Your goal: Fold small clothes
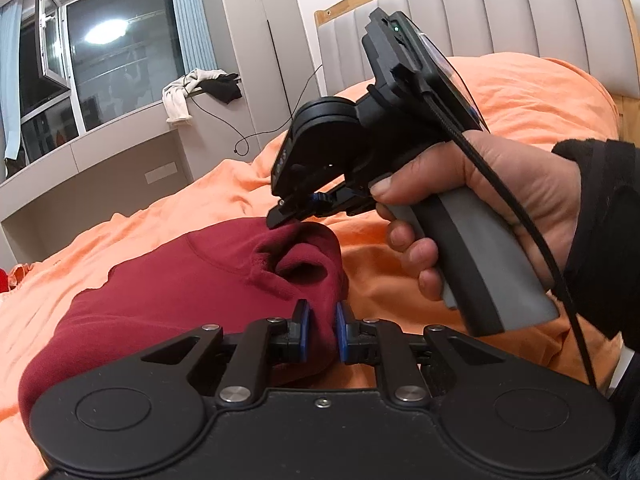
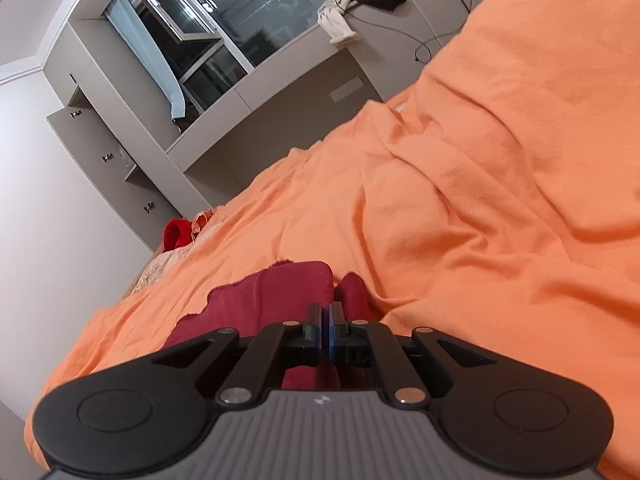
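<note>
Pinching the maroon garment (image 1: 168,300) with both tools: left gripper (image 1: 322,330) has its jaws narrowed on a raised bunch of cloth at 6 o'clock, right gripper (image 1: 286,216) looks clamped on the same edge further up, near centre. Probably lifting one edge to carry it over as a fold. Garment lies on the orange bedsheet (image 1: 420,280). No readable labels or brands; only a small unreadable logo on the right tool.
</note>
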Action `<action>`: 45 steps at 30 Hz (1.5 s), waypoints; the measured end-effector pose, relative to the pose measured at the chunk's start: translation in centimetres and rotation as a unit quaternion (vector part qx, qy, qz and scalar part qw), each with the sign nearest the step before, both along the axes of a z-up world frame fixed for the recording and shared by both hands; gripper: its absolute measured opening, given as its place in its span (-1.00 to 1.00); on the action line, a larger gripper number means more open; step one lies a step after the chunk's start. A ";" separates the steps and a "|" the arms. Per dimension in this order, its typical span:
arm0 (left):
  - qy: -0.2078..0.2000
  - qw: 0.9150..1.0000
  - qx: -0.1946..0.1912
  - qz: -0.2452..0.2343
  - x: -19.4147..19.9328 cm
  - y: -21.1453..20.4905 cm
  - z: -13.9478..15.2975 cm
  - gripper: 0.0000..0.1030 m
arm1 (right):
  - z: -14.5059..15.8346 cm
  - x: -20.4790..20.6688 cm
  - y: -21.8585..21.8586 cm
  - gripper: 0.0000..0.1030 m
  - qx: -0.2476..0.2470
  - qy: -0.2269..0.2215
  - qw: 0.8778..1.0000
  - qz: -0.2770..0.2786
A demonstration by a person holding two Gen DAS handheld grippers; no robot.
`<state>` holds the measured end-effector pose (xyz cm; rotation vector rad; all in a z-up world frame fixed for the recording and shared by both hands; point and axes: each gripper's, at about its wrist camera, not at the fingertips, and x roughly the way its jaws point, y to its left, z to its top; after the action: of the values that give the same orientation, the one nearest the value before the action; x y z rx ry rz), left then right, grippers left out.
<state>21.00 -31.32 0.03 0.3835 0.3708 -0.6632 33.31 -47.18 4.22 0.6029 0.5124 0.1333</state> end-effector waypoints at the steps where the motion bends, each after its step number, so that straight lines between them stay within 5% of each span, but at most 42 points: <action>1: 0.001 1.000 0.000 0.000 0.1 -0.1 -0.1 -0.71 | 0.1 0.0 0.1 -0.93 -0.004 -0.001 1.000 0.000; 8: 0.014 1.000 0.003 -0.008 0.2 0.4 -0.6 -0.54 | -1.3 0.5 0.0 -0.93 -0.013 0.030 0.999 0.003; 15: 0.074 0.996 -0.055 -0.017 0.8 2.5 1.6 -0.16 | -1.5 0.4 0.1 -0.85 -0.018 0.035 0.999 0.003; 17: 0.086 0.992 -0.090 -0.019 0.8 3.9 2.6 0.22 | -1.6 0.3 0.1 -0.77 -0.019 0.037 0.999 0.003; 19: 0.084 0.990 -0.112 -0.010 0.7 5.0 3.5 0.38 | -1.6 0.3 0.2 -0.74 -0.020 0.039 0.999 0.002; 20: 0.079 0.990 -0.118 -0.001 0.8 5.5 4.0 0.44 | -1.6 0.2 0.2 -0.62 -0.022 0.039 0.999 0.001; 23: 0.060 0.990 -0.122 0.042 1.6 7.6 5.3 0.79 | -1.5 -0.1 0.3 0.28 -0.028 0.043 0.999 -0.002; 25: 0.047 0.989 -0.118 0.078 2.6 9.1 5.6 0.94 | -1.6 -0.4 0.3 0.32 -0.032 0.041 0.999 0.004; 29: 0.046 0.982 -0.113 0.145 5.3 12.2 5.6 0.94 | -1.8 -0.9 0.6 0.54 -0.059 0.041 0.997 0.010; 34: 0.115 0.961 -0.158 0.197 8.9 16.2 4.6 0.94 | -1.9 -1.6 0.5 0.72 -0.080 0.055 0.995 0.019; 38: 0.168 0.944 -0.203 0.198 10.3 18.0 2.5 0.98 | -1.8 -2.5 0.9 0.93 -0.123 0.068 0.990 0.027; 45: 0.213 0.937 -0.212 0.180 10.4 18.9 -1.3 0.99 | -2.0 -3.4 2.2 0.99 -0.215 0.058 0.974 0.043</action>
<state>31.43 -12.39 -1.22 -0.2474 0.6747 -0.4428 29.88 -45.02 2.17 0.1642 0.6591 0.0653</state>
